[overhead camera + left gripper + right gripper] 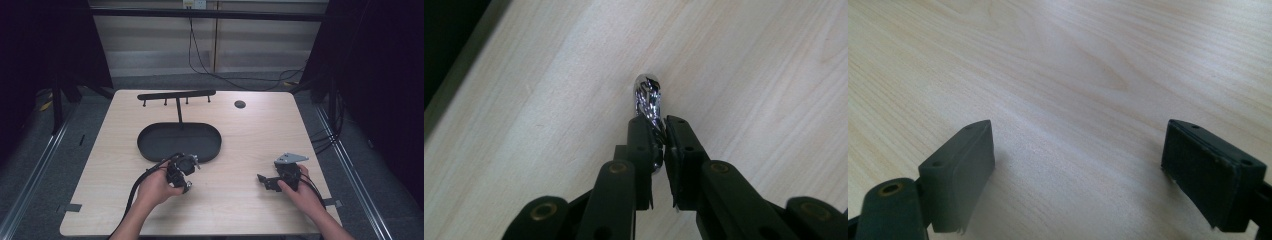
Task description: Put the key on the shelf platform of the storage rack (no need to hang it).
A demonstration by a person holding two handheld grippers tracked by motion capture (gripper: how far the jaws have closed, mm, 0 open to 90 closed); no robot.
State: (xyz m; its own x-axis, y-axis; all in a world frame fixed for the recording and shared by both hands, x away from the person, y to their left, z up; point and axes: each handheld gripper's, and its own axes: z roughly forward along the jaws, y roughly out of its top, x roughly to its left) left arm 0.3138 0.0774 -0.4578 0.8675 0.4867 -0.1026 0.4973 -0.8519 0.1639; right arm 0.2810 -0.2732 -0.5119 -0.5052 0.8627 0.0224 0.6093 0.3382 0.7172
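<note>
Low in the frame's centre, the left hand-held gripper [659, 135] clamps a shiny chrome metal piece [648, 97] just above the desk [240, 140]. At lower right, the right hand-held gripper [1078, 170] gapes wide.

A lab test bay: bare wooden table [240, 135] ringed by dark curtains [370, 75] and trailing cables [210, 70].

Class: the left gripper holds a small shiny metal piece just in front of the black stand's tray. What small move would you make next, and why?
Probably carry the shiny piece forward over the oval tray. The left gripper is already shut on it, close to the tray's near rim, and the right gripper is open and holds nothing.
</note>
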